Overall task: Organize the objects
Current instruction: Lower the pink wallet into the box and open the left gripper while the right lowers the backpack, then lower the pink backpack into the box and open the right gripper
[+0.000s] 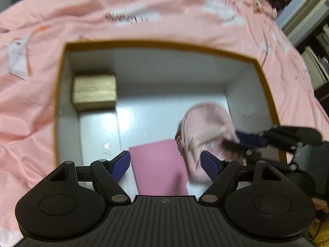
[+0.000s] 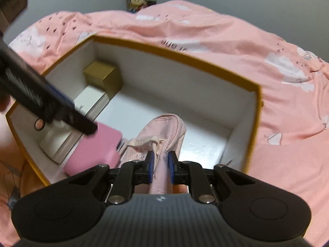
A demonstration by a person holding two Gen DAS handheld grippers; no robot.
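Pouch [image 2: 164, 129]: pale pink, soft, w/ drawstring.

In the open yellow-rimmed cardboard box [image 1: 269, 94], a small tan carton [image 1: 94, 91] sits upper left, a flat pink box [image 1: 158, 164] lower centre, and a pale pink fabric pouch [image 1: 205, 127] to its right.

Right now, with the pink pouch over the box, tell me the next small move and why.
Probably lower the right hand-held gripper a little more, then open it. Its jaws are shut on the pink pouch, which hangs inside the yellow-rimmed box over bare white floor, beside the pink block. The left hand-held gripper is open and holds nothing.
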